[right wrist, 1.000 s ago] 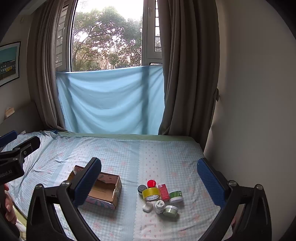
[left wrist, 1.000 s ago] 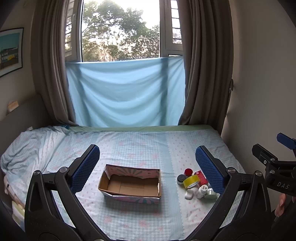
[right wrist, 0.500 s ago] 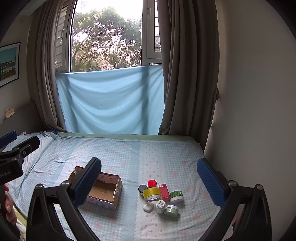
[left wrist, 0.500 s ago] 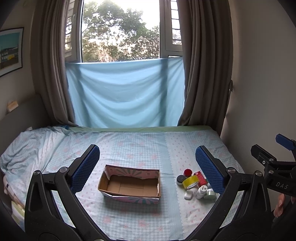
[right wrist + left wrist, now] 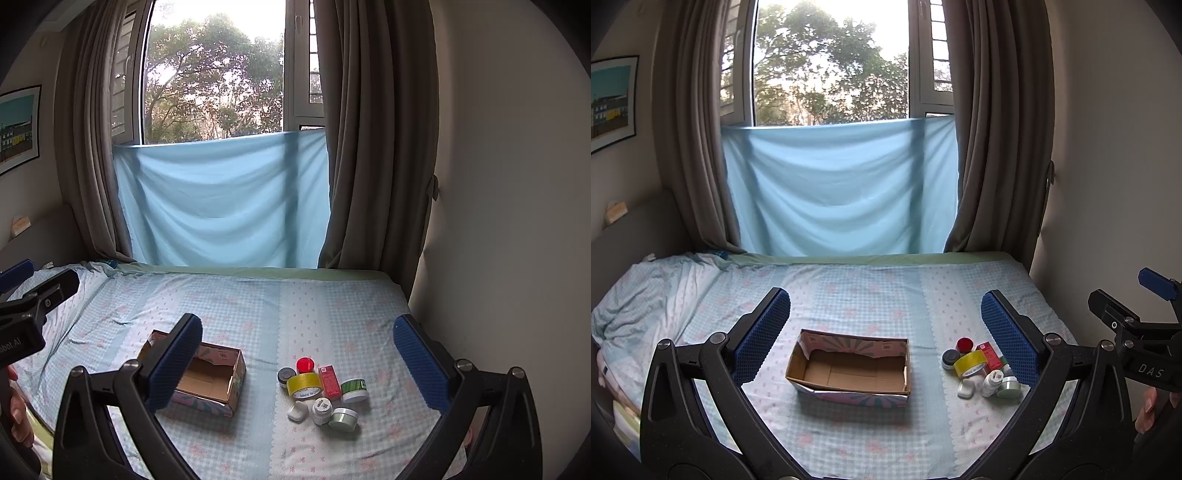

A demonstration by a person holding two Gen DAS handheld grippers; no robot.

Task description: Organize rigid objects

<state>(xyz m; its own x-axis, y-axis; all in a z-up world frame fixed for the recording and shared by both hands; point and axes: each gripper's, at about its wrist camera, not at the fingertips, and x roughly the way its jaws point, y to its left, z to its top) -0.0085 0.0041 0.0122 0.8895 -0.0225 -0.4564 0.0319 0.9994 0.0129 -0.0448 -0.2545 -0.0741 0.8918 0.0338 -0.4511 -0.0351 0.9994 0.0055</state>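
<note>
An empty open cardboard box point(image 5: 849, 371) point(image 5: 207, 380) sits on the bed. To its right lies a cluster of small items: a yellow tape roll point(image 5: 970, 363) point(image 5: 305, 386), a red-lidded jar point(image 5: 305, 365), a red carton point(image 5: 329, 382), a dark jar point(image 5: 285, 376), a green-banded jar point(image 5: 354, 390), a white bottle point(image 5: 322, 410), a grey-green jar point(image 5: 343, 419) and a white case point(image 5: 297, 411). My left gripper point(image 5: 884, 334) is open and empty, above the box. My right gripper point(image 5: 297, 360) is open and empty, above the cluster.
The bed point(image 5: 871, 291) has a checked blue sheet, rumpled bedding point(image 5: 646, 295) at the left and a wall point(image 5: 498, 221) close on the right. Curtains and a blue cloth point(image 5: 842, 192) hang at the window behind.
Almost nothing has changed. Both grippers stay open above the bed, with only a slight drift of the views.
</note>
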